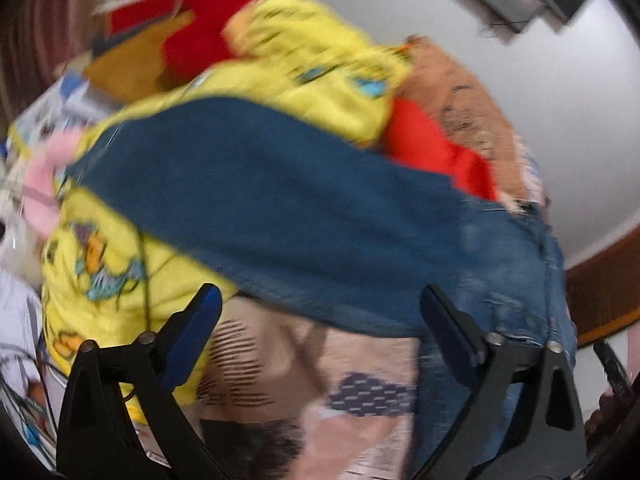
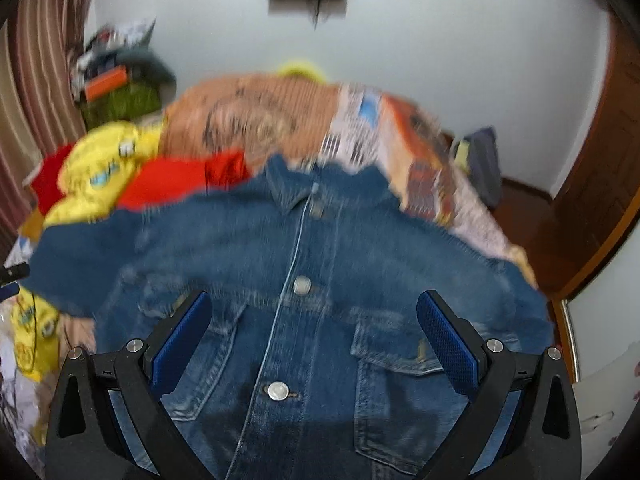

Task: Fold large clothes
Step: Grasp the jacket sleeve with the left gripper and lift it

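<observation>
Left wrist view shows me one denim jacket (image 1: 288, 200) draped across the bed (image 1: 304, 364), one yellow printed garment (image 1: 320, 68) and one red one (image 1: 436, 152) behind it; my left tongs (image 1: 320, 312) stand wide, gripping nothing; right wrist view gives the jacket front-up, collar (image 2: 292, 192) far, two metal buttons (image 2: 302, 285), two chest pockets (image 2: 396, 356); right tongs (image 2: 312, 316) wide, empty.

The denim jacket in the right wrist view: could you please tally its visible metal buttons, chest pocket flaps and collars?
On the denim jacket:
Metal buttons: 2, upper and lower
Chest pocket flaps: 2, one and the other, partly behind a tong finger
Collar: 1
Total: 5
</observation>
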The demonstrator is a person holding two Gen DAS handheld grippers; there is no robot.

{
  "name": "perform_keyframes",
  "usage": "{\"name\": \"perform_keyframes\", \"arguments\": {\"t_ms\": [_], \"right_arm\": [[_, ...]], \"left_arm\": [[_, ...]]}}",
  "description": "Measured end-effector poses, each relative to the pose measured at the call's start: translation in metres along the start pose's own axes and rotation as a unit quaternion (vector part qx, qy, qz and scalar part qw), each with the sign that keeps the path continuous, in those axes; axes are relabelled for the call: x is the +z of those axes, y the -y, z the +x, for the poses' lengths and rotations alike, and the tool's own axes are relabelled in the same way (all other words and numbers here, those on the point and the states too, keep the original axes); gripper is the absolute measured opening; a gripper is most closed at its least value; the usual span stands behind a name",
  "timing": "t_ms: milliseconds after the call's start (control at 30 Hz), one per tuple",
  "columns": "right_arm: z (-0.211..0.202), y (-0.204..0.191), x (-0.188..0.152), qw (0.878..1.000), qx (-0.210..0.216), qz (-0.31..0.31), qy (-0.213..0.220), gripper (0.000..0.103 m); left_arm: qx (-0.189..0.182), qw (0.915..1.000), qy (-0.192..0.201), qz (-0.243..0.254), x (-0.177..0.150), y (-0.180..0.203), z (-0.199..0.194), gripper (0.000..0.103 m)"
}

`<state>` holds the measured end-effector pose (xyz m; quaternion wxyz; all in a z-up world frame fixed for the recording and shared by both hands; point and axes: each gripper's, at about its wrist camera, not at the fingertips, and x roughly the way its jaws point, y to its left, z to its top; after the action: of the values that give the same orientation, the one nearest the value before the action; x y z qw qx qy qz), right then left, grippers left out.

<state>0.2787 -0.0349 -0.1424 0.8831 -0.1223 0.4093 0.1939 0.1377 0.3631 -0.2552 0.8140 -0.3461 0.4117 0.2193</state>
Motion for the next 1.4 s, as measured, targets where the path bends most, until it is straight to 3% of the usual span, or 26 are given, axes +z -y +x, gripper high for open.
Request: {"name": "perform_keyframes", "arguments": {"t_ms": [67, 233, 367, 433, 567, 667, 867, 933, 1167, 1333, 1400], "right_arm": [[0.008, -0.002, -0.002, 1.0, 0.008, -0.005, -0.027, 0.101], [0.013, -0.006, -0.005, 0.999, 0.017, -0.01, -0.041, 0.101], [0.014, -0.009, -0.006, 0.999, 0.013, -0.022, -0.043, 0.101], [0.016, -0.011, -0.004, 0.999, 0.009, -0.028, -0.043, 0.101], [0.025, -0.017, 0.001, 0.998, 0.005, -0.041, -0.047, 0.101], [0.023, -0.021, 0.002, 0.998, 0.003, -0.05, -0.043, 0.101], [0.014, -0.029, 0.002, 0.997, -0.004, -0.074, -0.027, 0.101], [0.012, -0.029, 0.002, 0.997, -0.005, -0.077, -0.025, 0.101], [-0.002, -0.02, 0.005, 0.997, -0.002, -0.072, -0.008, 0.101], [-0.015, -0.011, 0.01, 0.998, -0.002, -0.056, 0.014, 0.101], [-0.019, -0.006, 0.011, 0.998, 0.0, -0.05, 0.022, 0.102]], "left_arm": [[-0.005, 0.9992, -0.023, -0.032, -0.004, -0.02, 0.013, 0.091], [-0.029, 0.9944, -0.053, -0.086, -0.01, -0.051, 0.035, 0.082], [-0.078, 0.9882, -0.045, -0.124, -0.001, -0.064, 0.037, 0.074], [-0.085, 0.9869, -0.03, -0.134, 0.006, -0.067, 0.035, 0.073], [-0.05, 0.99, 0.002, -0.132, 0.023, -0.076, 0.035, 0.072], [-0.003, 0.9904, 0.009, -0.138, 0.032, -0.086, 0.04, 0.051], [0.007, 0.9889, 0.024, -0.147, 0.039, -0.097, 0.037, 0.023], [0.018, 0.9902, 0.037, -0.134, 0.041, -0.088, 0.027, 0.016], [0.072, 0.9898, 0.121, -0.026, 0.057, -0.023, -0.025, 0.009], [0.062, 0.9798, 0.181, 0.057, 0.066, 0.046, -0.063, 0.006], [0.036, 0.9748, 0.201, 0.091, 0.069, 0.083, -0.075, 0.005]]}}
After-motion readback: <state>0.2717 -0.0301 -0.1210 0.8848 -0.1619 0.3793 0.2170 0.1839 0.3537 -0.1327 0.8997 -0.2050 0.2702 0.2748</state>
